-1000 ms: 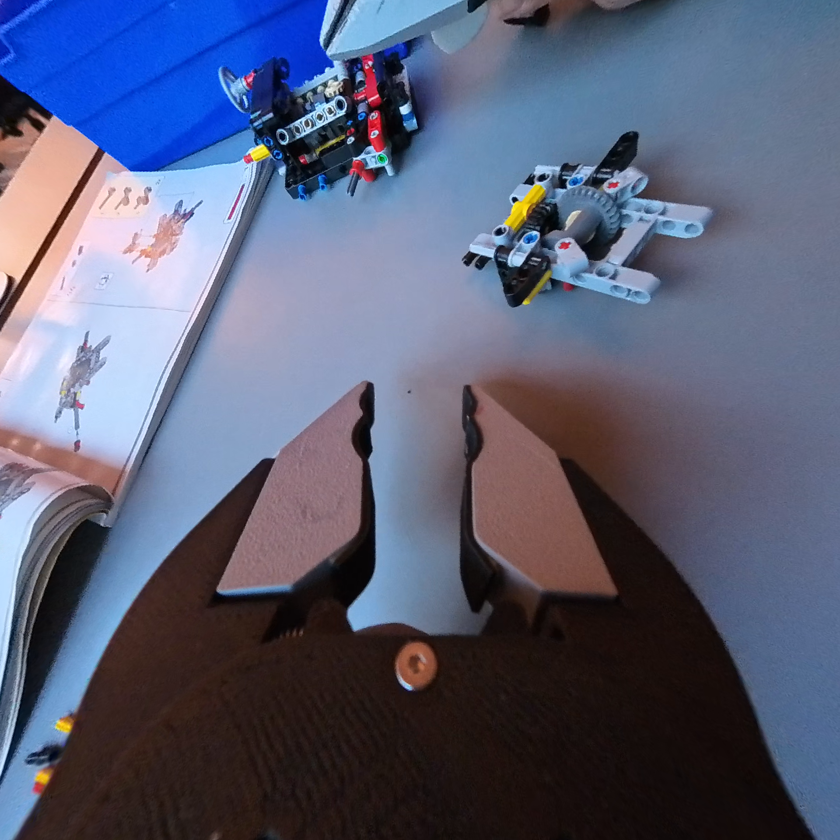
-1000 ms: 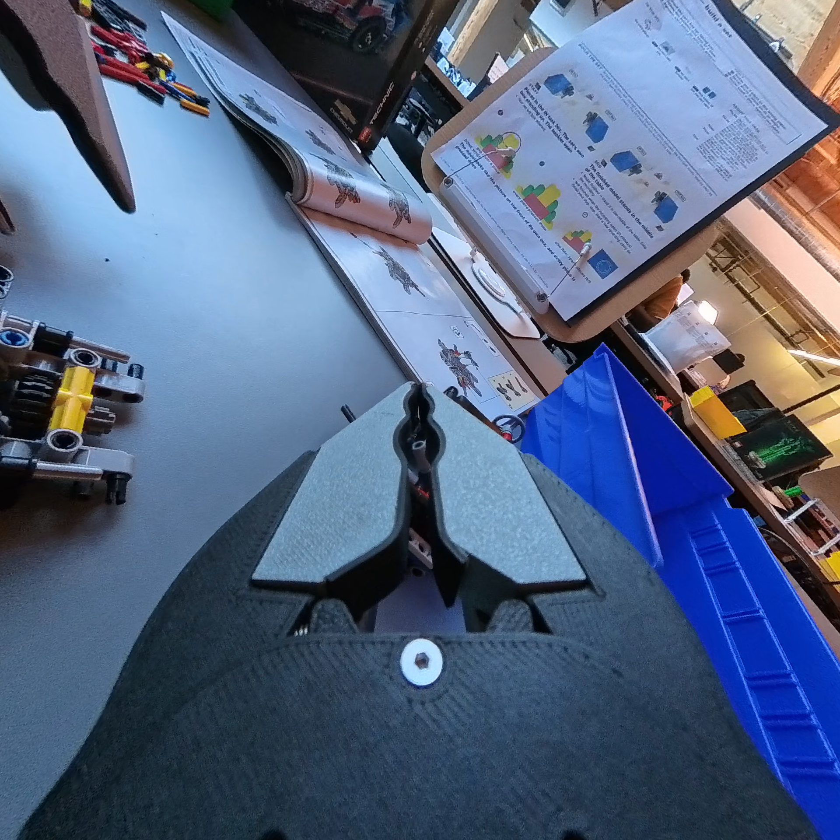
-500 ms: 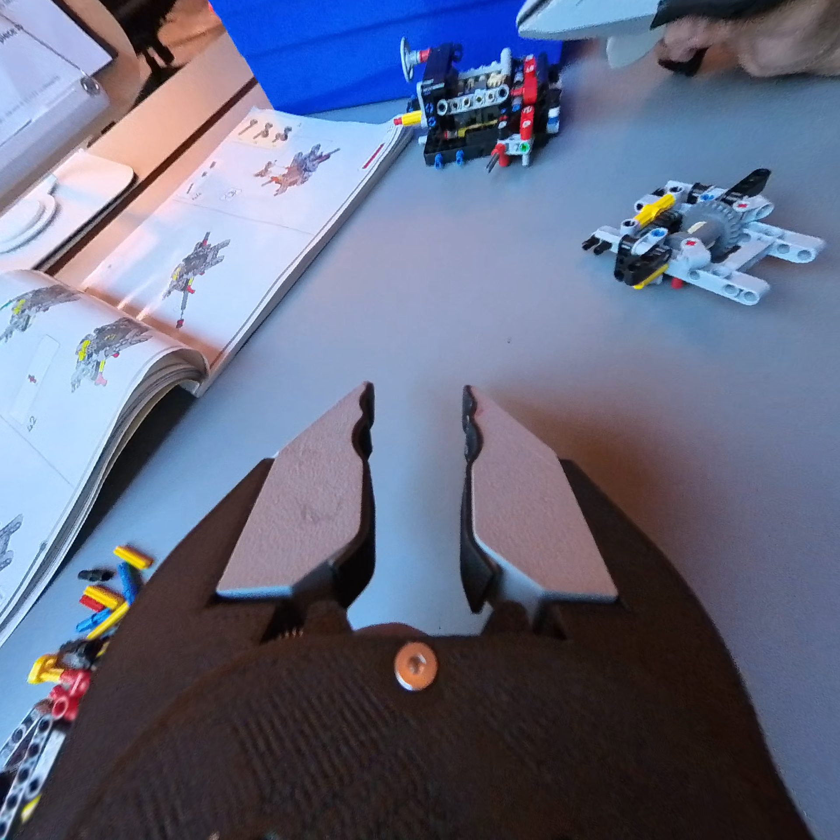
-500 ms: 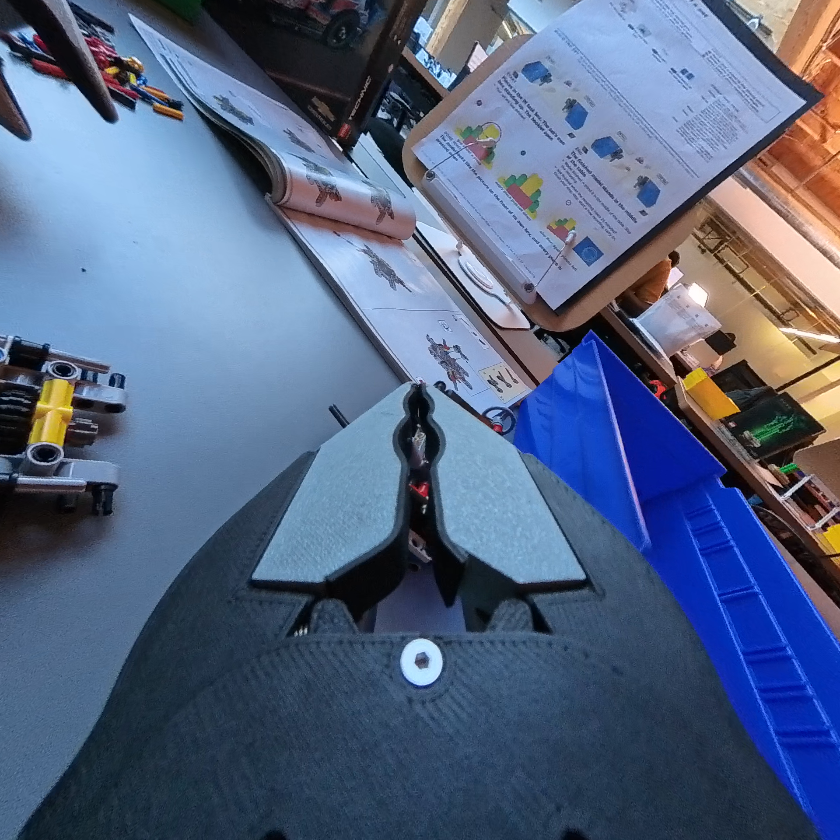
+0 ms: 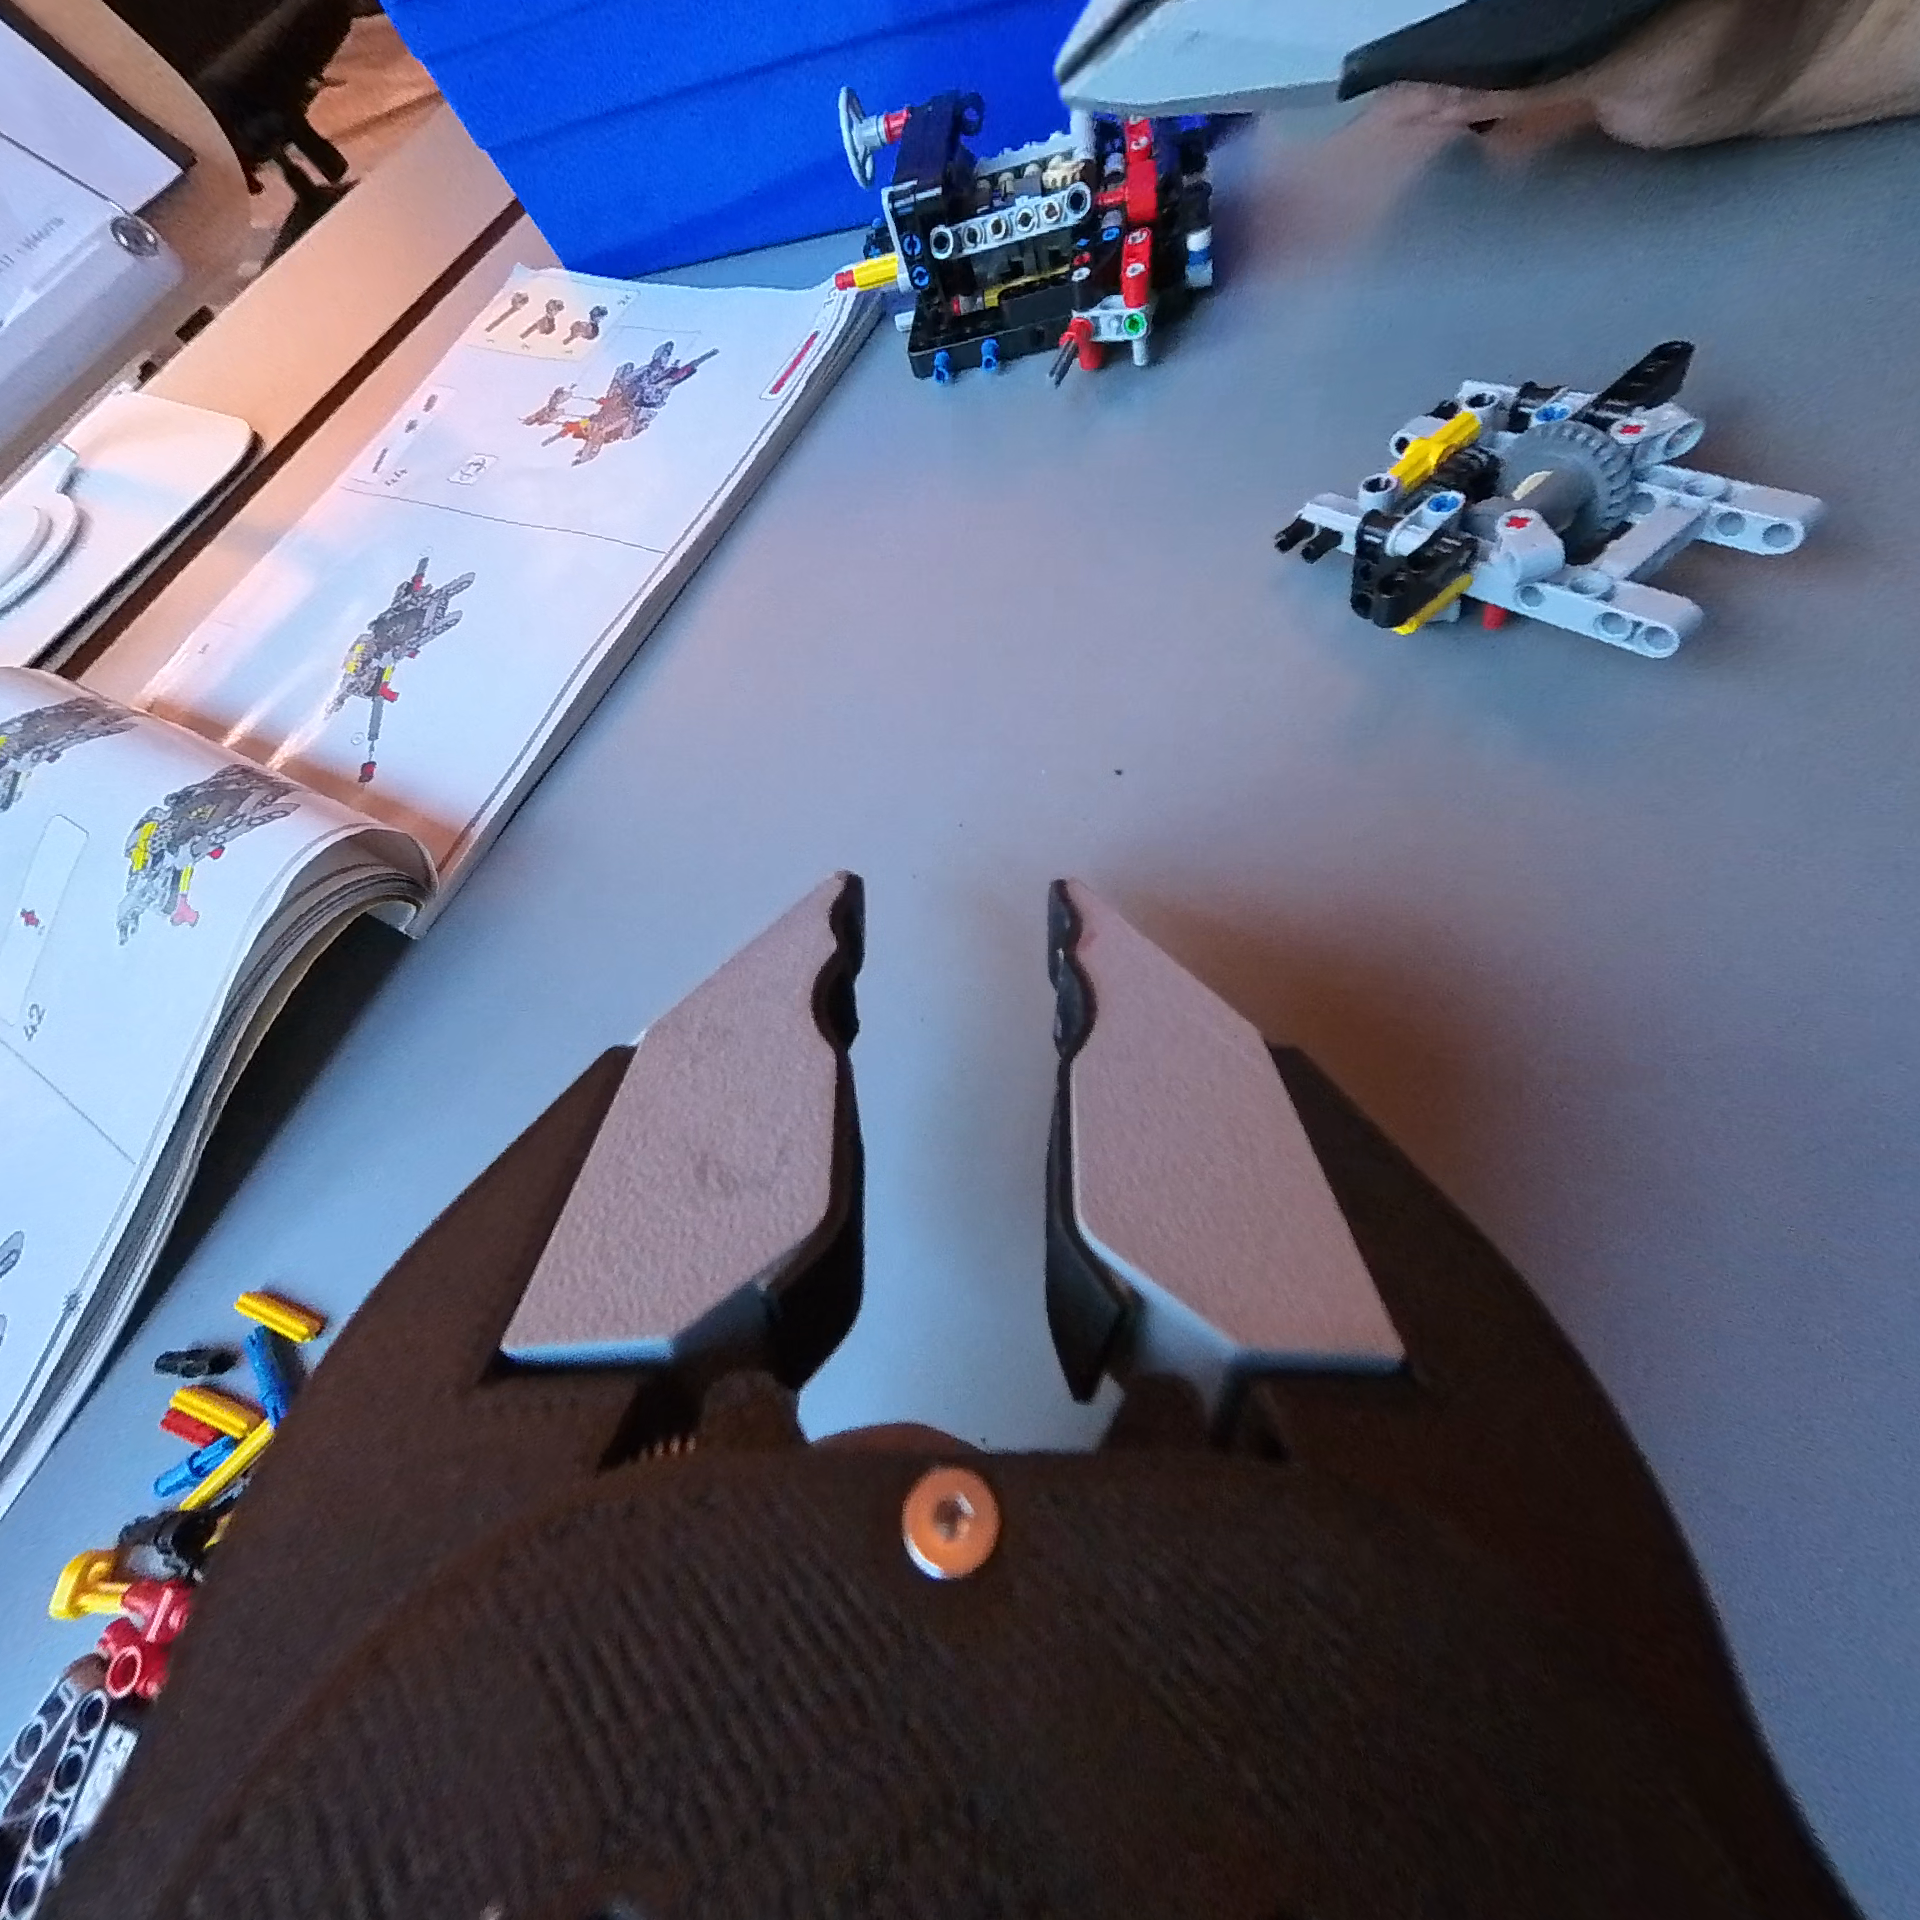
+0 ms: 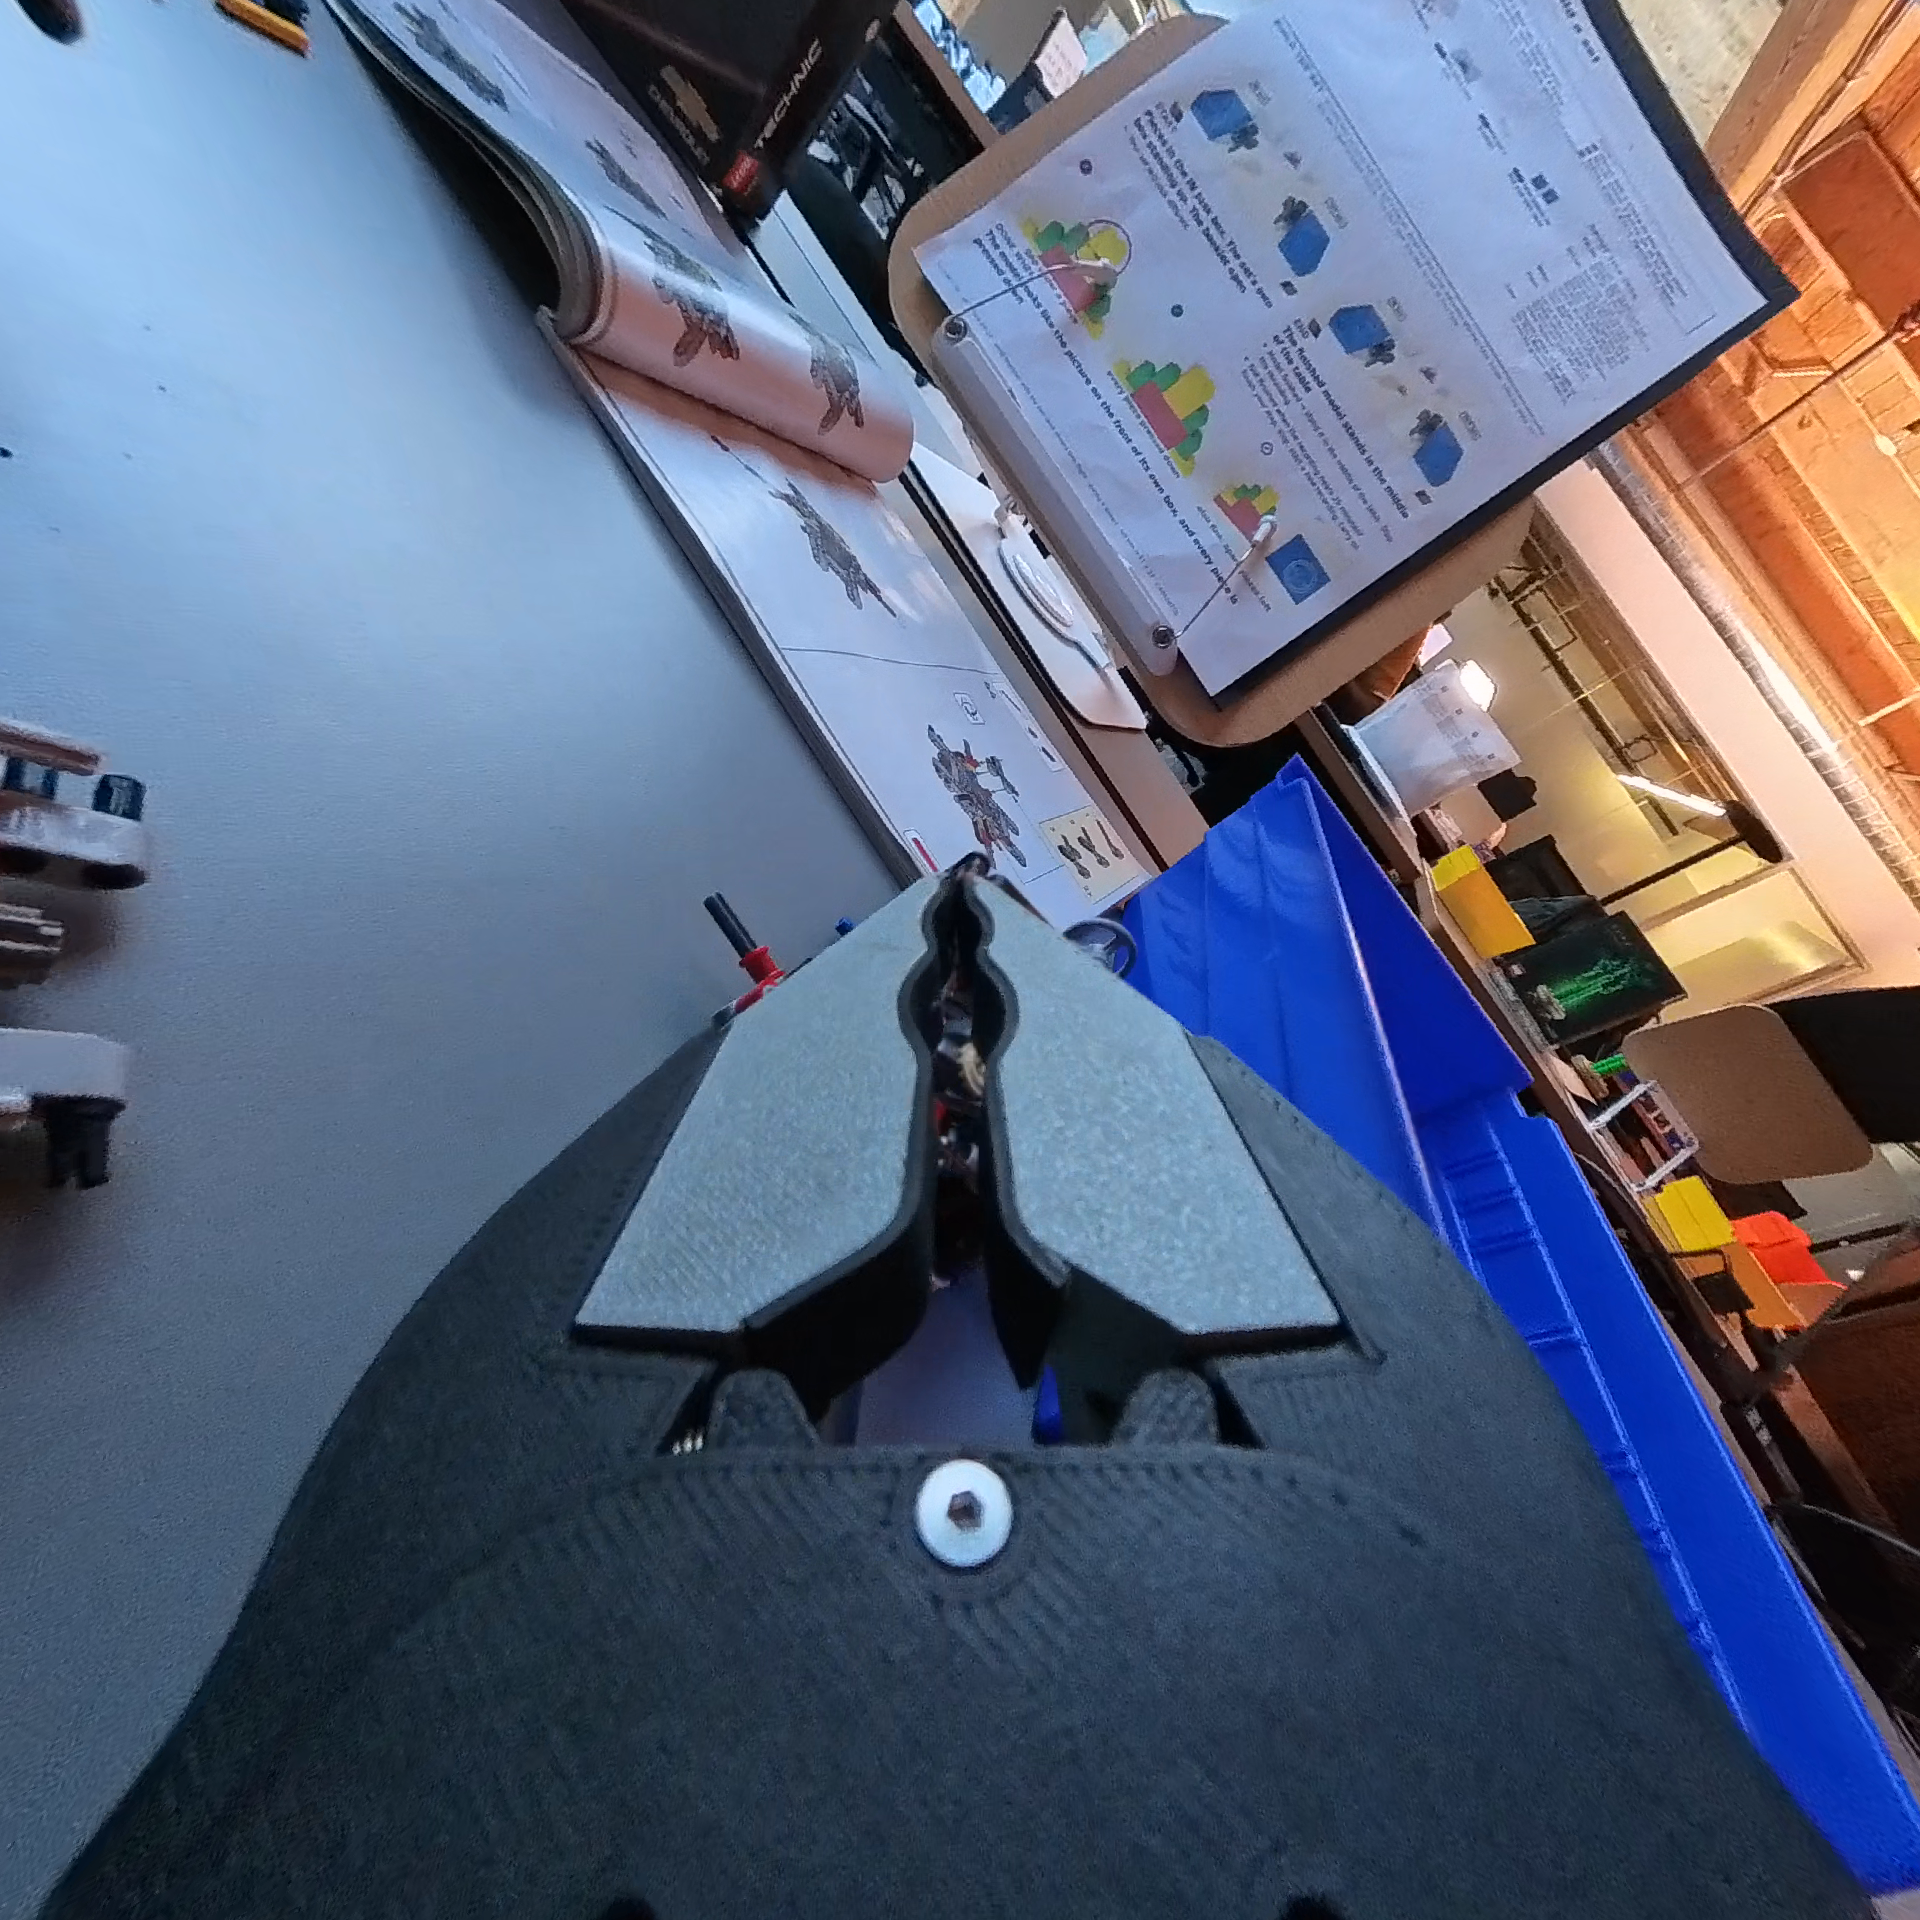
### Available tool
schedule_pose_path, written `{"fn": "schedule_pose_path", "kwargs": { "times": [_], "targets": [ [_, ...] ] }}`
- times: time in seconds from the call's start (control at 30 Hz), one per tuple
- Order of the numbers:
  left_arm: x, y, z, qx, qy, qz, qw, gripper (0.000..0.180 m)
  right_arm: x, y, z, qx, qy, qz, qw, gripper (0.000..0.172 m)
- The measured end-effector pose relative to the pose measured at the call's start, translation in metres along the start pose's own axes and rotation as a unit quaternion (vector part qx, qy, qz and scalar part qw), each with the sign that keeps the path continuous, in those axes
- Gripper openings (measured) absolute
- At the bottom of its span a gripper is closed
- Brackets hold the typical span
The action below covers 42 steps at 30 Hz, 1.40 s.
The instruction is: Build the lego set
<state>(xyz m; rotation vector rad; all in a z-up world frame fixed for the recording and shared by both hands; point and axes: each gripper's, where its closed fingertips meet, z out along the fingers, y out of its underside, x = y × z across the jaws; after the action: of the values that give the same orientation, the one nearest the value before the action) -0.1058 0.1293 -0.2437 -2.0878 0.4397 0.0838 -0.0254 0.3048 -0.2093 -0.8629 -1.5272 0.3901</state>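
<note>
My left gripper [image 5: 954,894] is open and empty, above bare grey table [image 5: 987,675]. A black, red and grey brick assembly [image 5: 1039,239] with a small grey wheel stands far ahead by the blue bin [image 5: 727,104]. A light grey gear assembly [image 5: 1538,509] lies to the right. My right gripper [image 6: 966,883] is shut, right over the black assembly; its red and black axle [image 6: 743,940] pokes out beside the left finger. Parts of it show through the wavy slit between the fingers. In the left wrist view the right gripper [image 5: 1195,62] hovers at the assembly's top; contact cannot be told.
An open instruction booklet [image 5: 520,540] lies along the table's left side and also shows in the right wrist view [image 6: 831,582]. Loose coloured pins and axles [image 5: 208,1434] lie near left. A stand with a printed sheet [image 6: 1330,312] and a dark box [image 6: 727,83] stand behind. Left tips to right tips: about 20 centimetres.
My left gripper has drawn back and left, bringing the booklet and loose pins into view; its jaws narrowed slightly. My right gripper stayed shut and shifted slightly over the black assembly.
</note>
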Motion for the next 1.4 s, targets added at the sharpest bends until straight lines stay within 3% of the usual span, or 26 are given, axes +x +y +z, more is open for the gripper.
{"fn": "schedule_pose_path", "kwargs": {
  "times": [0.5,0.73,0.83,0.93,1.03,1.13,1.27,1.4],
  "targets": [
    [-0.008,0.000,-0.001,0.004,0.002,-0.038,0.999,0.033,0.004,-0.001,0.007,0.003,0.004,0.006,1.000,0.000],
    [-0.008,0.003,-0.002,0.001,0.013,-0.056,0.998,0.047,0.000,-0.005,0.005,0.013,-0.006,0.004,1.000,0.000],
    [-0.010,0.001,-0.009,0.017,0.023,-0.076,0.997,0.036,0.000,-0.006,0.005,0.017,-0.006,0.005,1.000,0.000],
    [-0.039,0.024,-0.029,-0.030,-0.020,-0.112,0.993,0.033,-0.002,-0.007,0.005,0.018,-0.011,0.004,1.000,0.000],
    [-0.089,0.051,-0.085,-0.061,-0.115,-0.138,0.982,0.032,-0.005,-0.009,0.004,0.023,-0.016,-0.002,1.000,0.000],
    [-0.123,0.092,-0.139,-0.121,-0.162,-0.190,0.961,0.032,-0.006,-0.010,0.003,0.027,-0.019,0.001,0.999,0.000],
    [-0.140,0.122,-0.158,-0.167,-0.124,-0.216,0.954,0.030,-0.005,-0.012,0.002,0.034,-0.022,0.009,0.999,0.000],
    [-0.146,0.114,-0.129,-0.160,-0.050,-0.215,0.962,0.017,-0.007,-0.013,0.002,0.036,-0.027,0.011,0.999,0.000]
  ]
}}
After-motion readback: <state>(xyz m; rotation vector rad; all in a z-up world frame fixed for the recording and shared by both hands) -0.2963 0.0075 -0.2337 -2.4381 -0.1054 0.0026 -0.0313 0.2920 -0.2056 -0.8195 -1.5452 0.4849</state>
